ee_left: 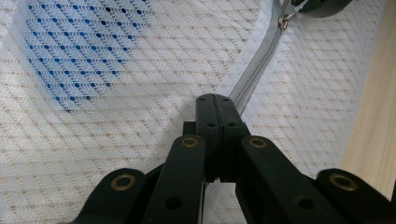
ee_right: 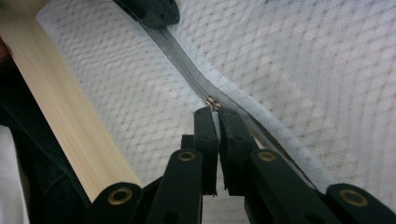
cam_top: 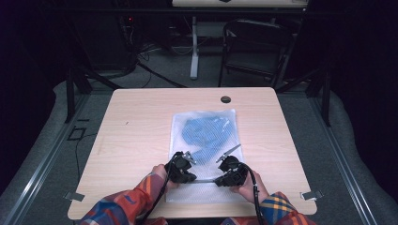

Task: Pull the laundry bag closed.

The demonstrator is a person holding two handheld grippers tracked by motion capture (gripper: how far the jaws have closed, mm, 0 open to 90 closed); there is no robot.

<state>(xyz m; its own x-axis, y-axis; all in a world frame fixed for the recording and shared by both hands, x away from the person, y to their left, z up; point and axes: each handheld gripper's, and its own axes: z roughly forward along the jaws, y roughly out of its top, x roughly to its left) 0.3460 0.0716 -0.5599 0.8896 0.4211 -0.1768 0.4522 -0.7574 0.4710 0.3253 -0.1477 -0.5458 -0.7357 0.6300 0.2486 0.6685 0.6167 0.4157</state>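
Both claws clamp the mesh bag's [cam_top: 202, 140] zipper [ee_left: 261, 70] – left claw [ee_left: 215, 100], right claw [ee_right: 215, 112]

One white mesh bag [cam_top: 202, 140], one blue garment [cam_top: 206, 132] inside, one zipper [ee_left: 259, 70], two grippers.

A pale wooden table [cam_top: 141, 122] with rounded corners fills the lower middle of the frame; a dark round cable port [cam_top: 225, 99] sits near its far edge. Around it lies grey carpet [cam_top: 162, 70] — dim, with the corners of the frame sinking into near black. At upper left, loose cables [cam_top: 141, 56] trail across the floor. At top centre stands a white desk leg [cam_top: 194, 47], and to its right a black metal chair frame [cam_top: 256, 47]. Metal rails [cam_top: 37, 168] run along both lower sides — light falls mainly on the tabletop.
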